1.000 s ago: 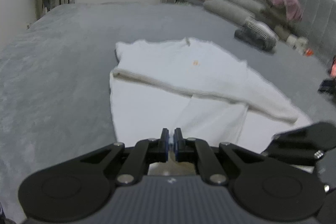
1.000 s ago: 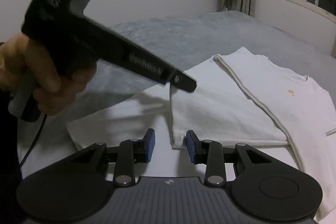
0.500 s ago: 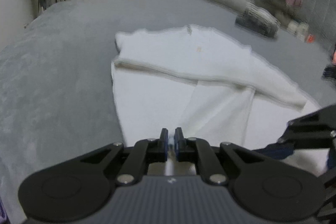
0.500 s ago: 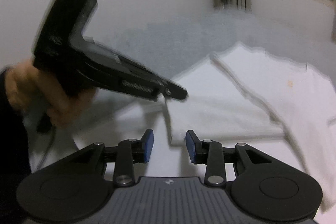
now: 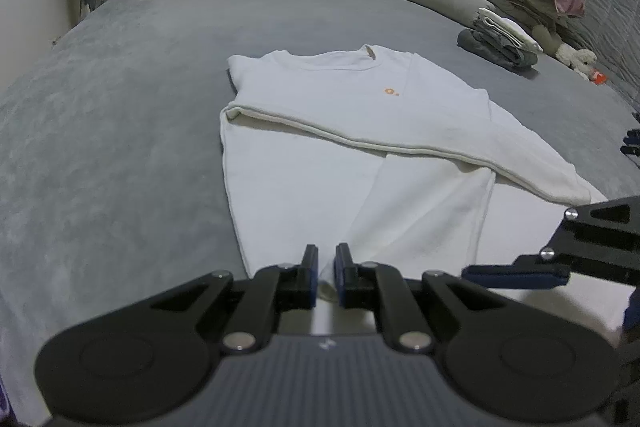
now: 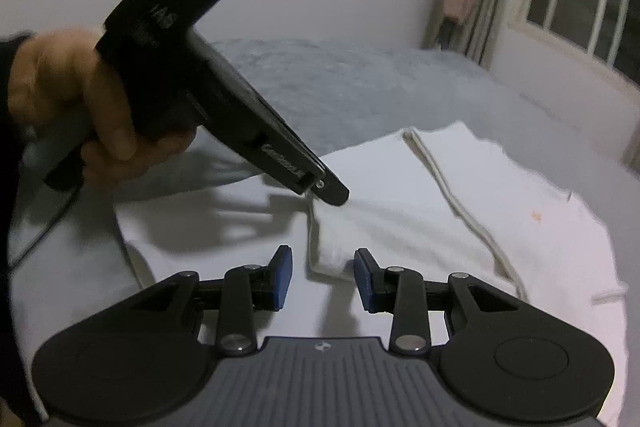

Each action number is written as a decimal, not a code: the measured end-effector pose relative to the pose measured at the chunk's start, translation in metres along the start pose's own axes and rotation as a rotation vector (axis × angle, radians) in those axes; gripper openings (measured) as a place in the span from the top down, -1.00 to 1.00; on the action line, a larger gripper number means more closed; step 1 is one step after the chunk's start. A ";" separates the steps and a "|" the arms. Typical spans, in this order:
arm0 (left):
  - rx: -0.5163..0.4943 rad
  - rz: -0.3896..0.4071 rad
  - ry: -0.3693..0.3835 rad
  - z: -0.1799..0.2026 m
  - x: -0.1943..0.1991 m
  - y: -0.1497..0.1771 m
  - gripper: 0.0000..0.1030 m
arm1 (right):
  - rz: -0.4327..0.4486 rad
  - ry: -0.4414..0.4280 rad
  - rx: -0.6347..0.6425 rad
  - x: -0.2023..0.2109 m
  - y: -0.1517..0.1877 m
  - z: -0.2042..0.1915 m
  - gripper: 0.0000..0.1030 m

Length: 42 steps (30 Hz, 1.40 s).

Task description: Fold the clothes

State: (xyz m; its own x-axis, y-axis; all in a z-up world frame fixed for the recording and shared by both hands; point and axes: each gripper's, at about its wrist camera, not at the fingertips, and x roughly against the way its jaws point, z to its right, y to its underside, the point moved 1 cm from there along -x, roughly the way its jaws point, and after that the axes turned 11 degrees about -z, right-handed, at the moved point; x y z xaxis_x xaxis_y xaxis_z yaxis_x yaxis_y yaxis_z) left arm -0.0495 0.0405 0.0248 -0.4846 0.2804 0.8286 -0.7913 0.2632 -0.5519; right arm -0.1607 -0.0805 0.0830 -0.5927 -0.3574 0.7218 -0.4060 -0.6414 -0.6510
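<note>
— Left wrist view first: what do you have?

— I see the white sweatshirt [image 5: 360, 131] flat on the grey bed [image 5: 120, 115], one sleeve [image 5: 400, 143] folded across the body. My left gripper [image 5: 326, 277] is clamped on the hem's near corner; cloth shows between the pads. The right gripper [image 5: 520, 273] sits low at the right edge.

— And the right wrist view?

— My right gripper [image 6: 322, 279] stands apart, nothing pinched, with a folded edge of the sweatshirt [image 6: 400, 227] just ahead between its fingers. The hand [image 6: 80, 99] holds the left gripper [image 6: 326, 193] down on the hem.

— Risks?

— If I close the right too shallow, I judge it grabs one layer and the fold skews. Lifting with only the left could drag the sleeve out of place.
</note>
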 end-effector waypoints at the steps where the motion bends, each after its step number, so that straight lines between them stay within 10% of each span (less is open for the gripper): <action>1: 0.010 0.003 0.002 0.000 0.001 0.000 0.87 | -0.004 0.016 0.011 -0.003 -0.001 0.000 0.44; 8: 0.050 0.109 -0.004 -0.006 0.023 -0.008 0.89 | 0.184 -0.032 -0.135 0.023 -0.013 0.015 0.96; 15: -0.023 -0.011 -0.104 0.001 -0.003 -0.002 0.92 | -0.042 -0.043 -0.181 -0.008 -0.005 0.020 0.96; 22: -0.025 -0.008 -0.099 0.001 -0.001 -0.003 0.91 | 0.027 -0.060 -0.233 0.008 -0.005 0.031 0.44; 35: 0.004 0.021 -0.079 -0.003 0.008 -0.004 0.86 | -0.055 -0.163 -0.195 -0.008 -0.005 0.024 0.76; 42: -0.006 0.108 -0.058 0.005 0.023 -0.006 0.81 | 0.082 -0.026 -0.293 0.006 -0.008 0.038 0.72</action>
State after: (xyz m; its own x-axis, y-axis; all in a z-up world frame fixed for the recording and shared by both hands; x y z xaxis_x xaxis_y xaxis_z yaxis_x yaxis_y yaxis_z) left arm -0.0579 0.0402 0.0471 -0.5878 0.2540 0.7681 -0.7311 0.2396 -0.6388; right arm -0.1349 -0.1030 0.1019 -0.6154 -0.4194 0.6674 -0.5434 -0.3876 -0.7446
